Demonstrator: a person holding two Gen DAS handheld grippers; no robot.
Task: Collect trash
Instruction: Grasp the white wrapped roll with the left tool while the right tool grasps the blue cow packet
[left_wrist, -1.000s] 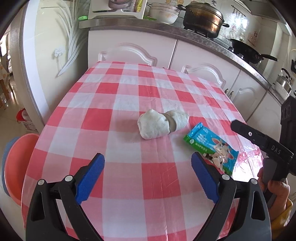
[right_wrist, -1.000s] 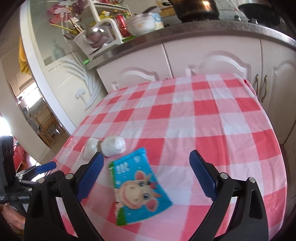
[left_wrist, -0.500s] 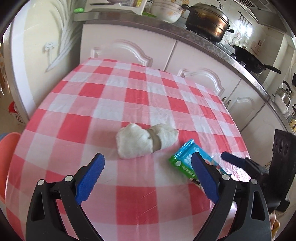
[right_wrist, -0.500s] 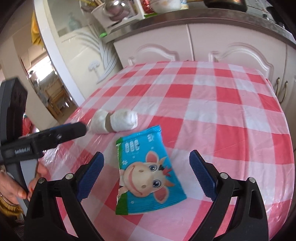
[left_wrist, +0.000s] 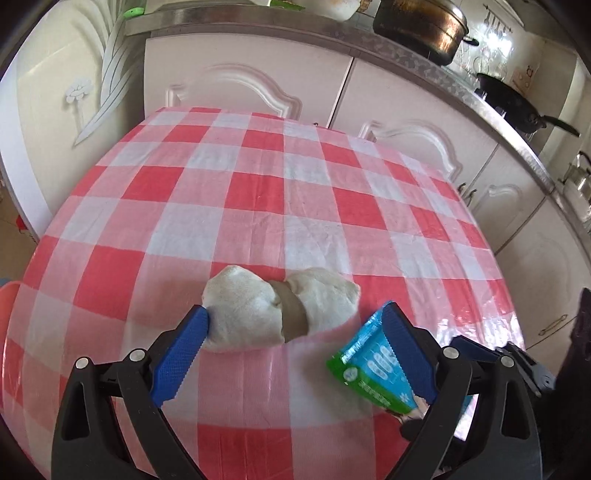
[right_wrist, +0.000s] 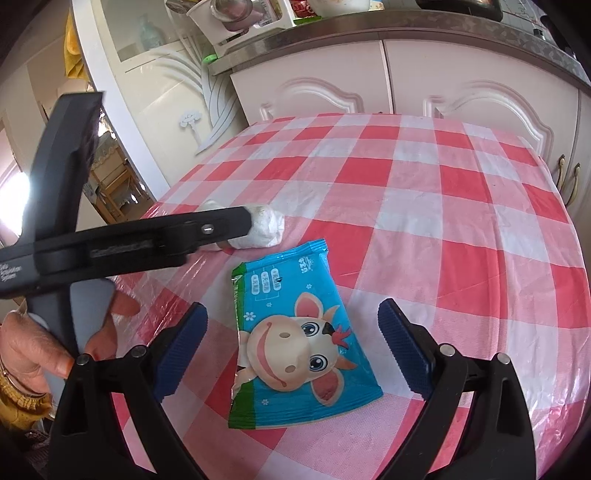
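Observation:
A crumpled white wad with a brown band around its middle lies on the red-and-white checked tablecloth. My left gripper is open around its near side, the left pad touching the wad. A blue wrapper with a cartoon cow lies flat to the wad's right; its green-edged end shows beside my left gripper's right finger. My right gripper is open and straddles the wrapper. In the right wrist view the left gripper's black arm hides most of the wad.
White kitchen cabinets stand just behind the table, with a pot and a pan on the counter. A pink tub sits low to the left of the table. A hand holds the left gripper's handle.
Both grippers have moved forward and down. The left one has closed in on the white wad; the right one has come over the cow wrapper. Both stay open.

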